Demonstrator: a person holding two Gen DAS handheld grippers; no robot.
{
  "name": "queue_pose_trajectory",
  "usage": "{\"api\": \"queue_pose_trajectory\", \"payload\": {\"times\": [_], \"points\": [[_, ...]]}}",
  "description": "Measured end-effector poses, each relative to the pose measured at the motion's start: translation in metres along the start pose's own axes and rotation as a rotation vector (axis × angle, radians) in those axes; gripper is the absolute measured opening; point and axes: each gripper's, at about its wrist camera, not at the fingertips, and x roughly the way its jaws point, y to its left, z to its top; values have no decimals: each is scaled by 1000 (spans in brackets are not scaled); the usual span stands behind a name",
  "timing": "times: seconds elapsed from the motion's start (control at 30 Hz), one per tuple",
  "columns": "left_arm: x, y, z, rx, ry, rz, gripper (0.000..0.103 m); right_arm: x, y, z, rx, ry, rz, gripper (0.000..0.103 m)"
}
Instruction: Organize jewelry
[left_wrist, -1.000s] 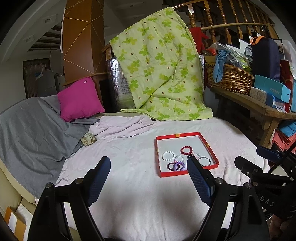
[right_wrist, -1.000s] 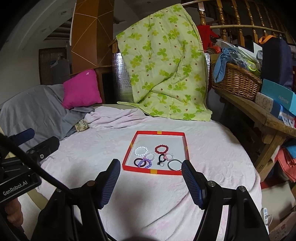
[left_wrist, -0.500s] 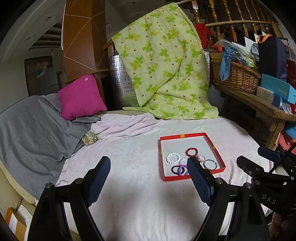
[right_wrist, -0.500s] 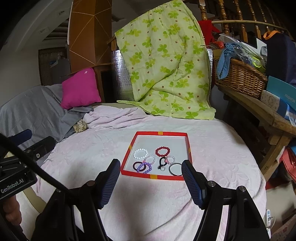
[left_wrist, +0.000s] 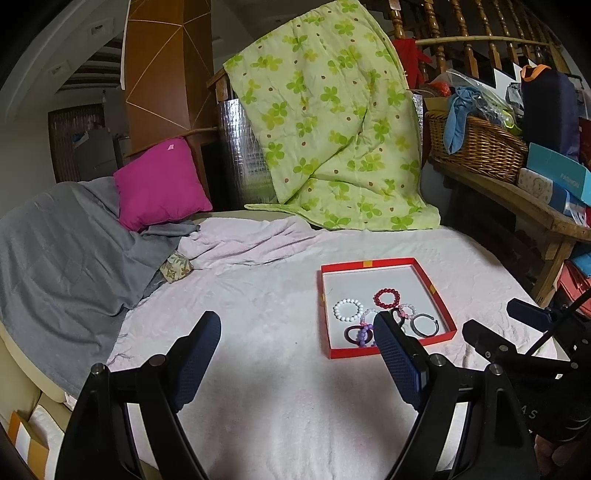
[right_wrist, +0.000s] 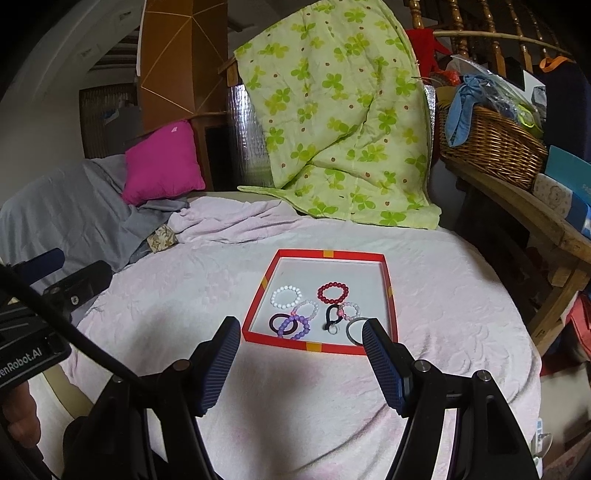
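Lying just beyond the gaping right tongs (right_wrist: 299, 332): red jewelry tray (right_wrist: 391, 295).

Left gripper (left_wrist: 295, 356), right gripper (right_wrist: 301, 363): black frames w/ silver screws; navy ribbed jaws; white "GenRobot.AI" lettering.

On the bed (right_wrist: 443, 295) a shallow tray (right_wrist: 392, 295) lies toward the right edge, holding bracelets (right_wrist: 286, 296) bunched at its near side, with a quilt (right_wrist: 343, 122) draped behind and a cushion (right_wrist: 162, 162) at the far-left corner.
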Motion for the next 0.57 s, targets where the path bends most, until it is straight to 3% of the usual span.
{"api": "queue_pose_trajectory", "payload": {"times": [0.47,0.57], "points": [[23,5,-3,-13,4,-22,85,23,1,1,3,20,10,72],[52,10,-12,-32,42,-16,85,32,-13,-1,23,14,-6,72]]}}
